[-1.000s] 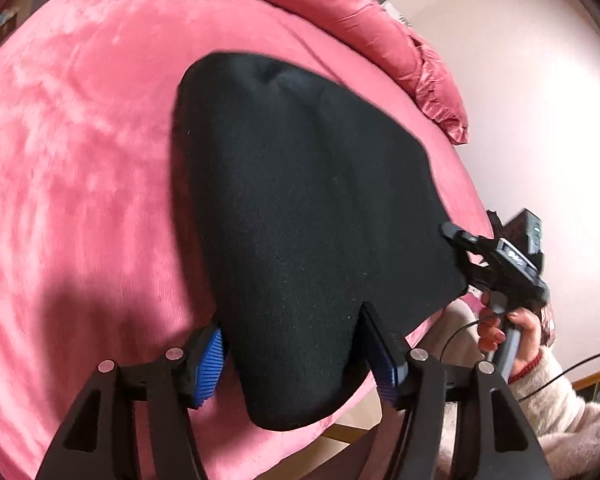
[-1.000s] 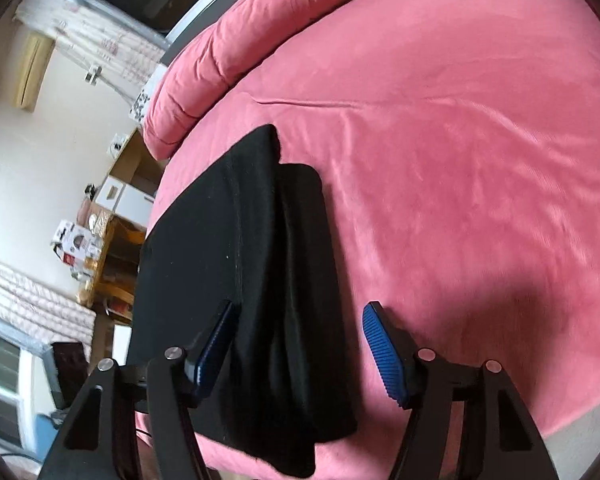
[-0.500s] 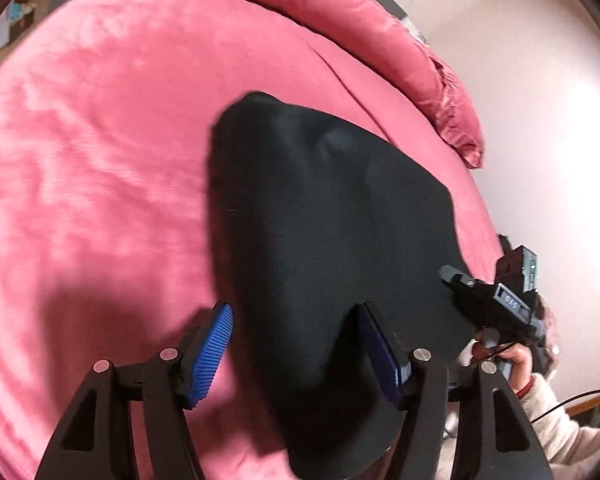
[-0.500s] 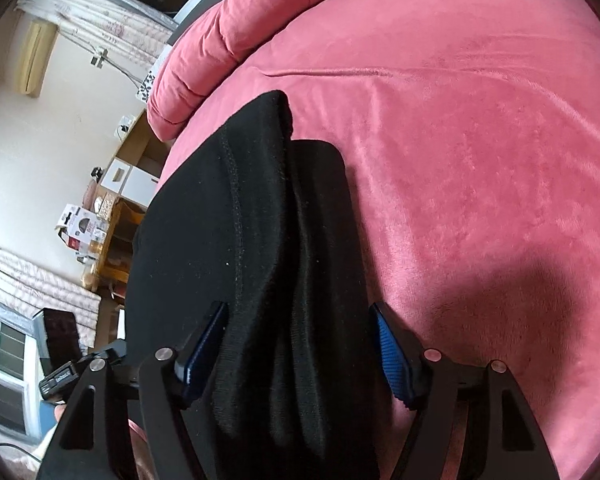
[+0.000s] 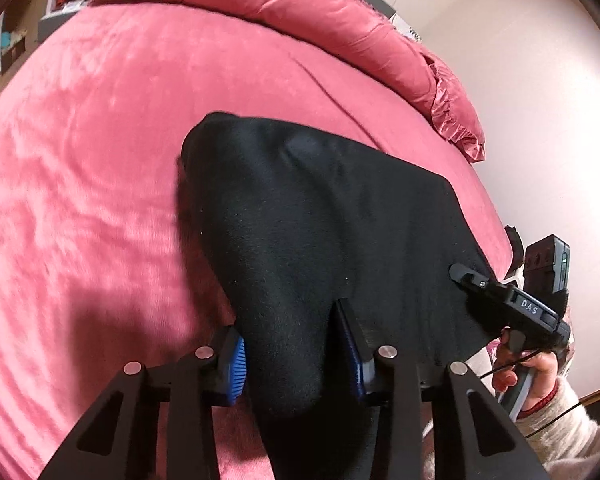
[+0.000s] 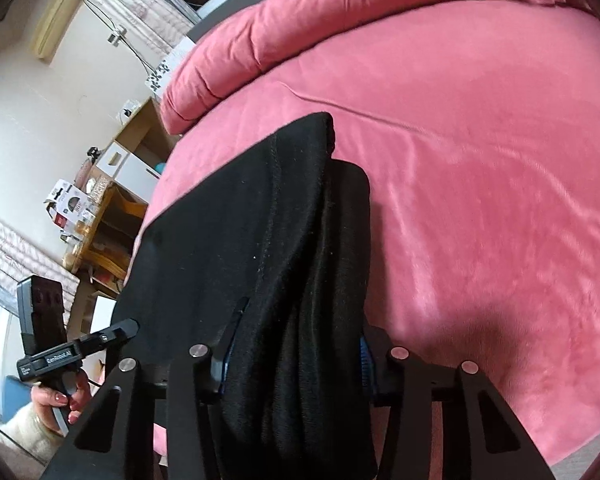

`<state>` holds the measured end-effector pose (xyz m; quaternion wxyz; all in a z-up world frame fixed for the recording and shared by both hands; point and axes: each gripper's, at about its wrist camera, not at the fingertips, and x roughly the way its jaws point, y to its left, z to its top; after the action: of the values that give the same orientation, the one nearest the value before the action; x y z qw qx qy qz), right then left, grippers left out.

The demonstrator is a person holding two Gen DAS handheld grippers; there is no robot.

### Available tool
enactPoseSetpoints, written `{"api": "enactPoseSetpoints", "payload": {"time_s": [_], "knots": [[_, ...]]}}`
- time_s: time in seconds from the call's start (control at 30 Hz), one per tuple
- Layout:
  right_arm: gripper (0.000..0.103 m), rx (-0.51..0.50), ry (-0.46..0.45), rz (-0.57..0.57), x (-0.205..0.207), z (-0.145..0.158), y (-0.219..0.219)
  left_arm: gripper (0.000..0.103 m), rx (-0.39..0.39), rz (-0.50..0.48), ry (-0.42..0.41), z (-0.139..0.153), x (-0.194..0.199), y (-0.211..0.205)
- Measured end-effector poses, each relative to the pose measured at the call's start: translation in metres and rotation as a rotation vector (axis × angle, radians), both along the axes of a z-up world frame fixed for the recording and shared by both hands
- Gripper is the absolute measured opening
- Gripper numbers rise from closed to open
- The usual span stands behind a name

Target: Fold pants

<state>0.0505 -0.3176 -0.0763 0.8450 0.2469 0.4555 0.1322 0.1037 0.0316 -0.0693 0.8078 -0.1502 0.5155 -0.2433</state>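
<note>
Black folded pants (image 5: 320,220) lie on a pink bed (image 5: 100,160), their near edge toward both grippers. My left gripper (image 5: 296,356) is closing, and the near left corner of the fabric is bunched between its blue pads, which press on it. In the right wrist view the pants (image 6: 240,240) show stacked layers with a stitched seam. My right gripper (image 6: 296,356) is closing too, with the thick near right edge filling the gap between its pads. Each view shows the other gripper at the side: right gripper (image 5: 460,272), left gripper (image 6: 128,326).
A rolled pink duvet (image 5: 300,12) runs along the far side of the bed (image 6: 480,160). A person's hand (image 5: 536,376) in a cream sleeve holds the right gripper. Wooden shelves (image 6: 112,208) with boxes stand beyond the bed's left edge, near a curtained window.
Both pairs of jaws have narrowed from wide apart onto the pants' near edge. The near end of the pants has bunched up and lifted slightly off the bed.
</note>
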Motion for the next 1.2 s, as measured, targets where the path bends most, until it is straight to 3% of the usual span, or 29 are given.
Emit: {"api": "enactPoseSetpoints", "payload": {"time_s": [0.17, 0.5, 0.77, 0.93, 1.1, 1.2], "knots": [[0.046, -0.018, -0.072, 0.019, 0.013, 0.016, 0.007, 0.040, 0.008, 0.014, -0.063, 0.020, 0.010, 0.009], [0.046, 0.004, -0.137, 0.047, 0.109, 0.021, 0.040, 0.040, 0.102, 0.117, -0.133, 0.043, 0.077, 0.032], [0.047, 0.023, -0.124, 0.032, 0.165, -0.005, 0.044, 0.040, 0.184, 0.135, -0.135, 0.025, 0.129, 0.026], [0.055, 0.045, -0.078, -0.023, 0.170, -0.028, 0.038, 0.044, 0.213, 0.158, -0.137, 0.006, 0.136, 0.023], [0.056, -0.001, -0.093, -0.005, 0.167, -0.028, 0.041, 0.045, 0.215, 0.165, -0.142, 0.003, 0.130, 0.027], [0.062, -0.035, -0.080, -0.017, 0.166, -0.026, 0.041, 0.048, 0.222, 0.176, -0.138, 0.006, 0.125, 0.026]]}}
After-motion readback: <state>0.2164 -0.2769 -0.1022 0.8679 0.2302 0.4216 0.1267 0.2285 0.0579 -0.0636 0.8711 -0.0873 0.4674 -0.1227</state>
